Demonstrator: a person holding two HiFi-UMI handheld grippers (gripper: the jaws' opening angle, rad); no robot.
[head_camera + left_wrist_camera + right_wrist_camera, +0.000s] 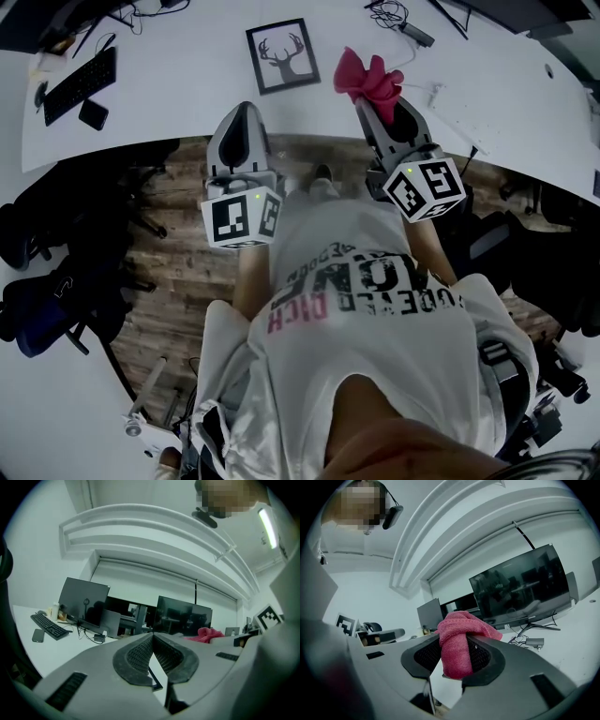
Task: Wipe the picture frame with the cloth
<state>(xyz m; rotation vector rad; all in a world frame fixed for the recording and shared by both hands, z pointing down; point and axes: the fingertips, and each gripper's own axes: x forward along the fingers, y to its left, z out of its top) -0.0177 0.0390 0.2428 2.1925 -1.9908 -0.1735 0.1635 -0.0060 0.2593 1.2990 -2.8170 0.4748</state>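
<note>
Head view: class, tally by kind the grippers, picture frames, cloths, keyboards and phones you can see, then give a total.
grippers: 2, the left gripper and the right gripper
picture frame: 1
cloth: 1
keyboard: 1
phone: 1
Total: 6

The cloth (pixel 367 79) is a pink, nappy terry fabric, soft and matt, while the picture frame (pixel 282 56) has a dark, matt moulding round a white, paper-like print (pixel 291 69). The left gripper (pixel 153 638) and the right gripper (pixel 456 649) both have bodies of grey, smooth, matt plastic with black pads (pixel 137 656) of a finely ribbed, rubbery-looking texture, and each marker cube (pixel 242 216) is white and faintly glossy. The table (pixel 178 94) is white and smooth with a low sheen, and the floor (pixel 178 248) is of rough-grained wooden planks.
</note>
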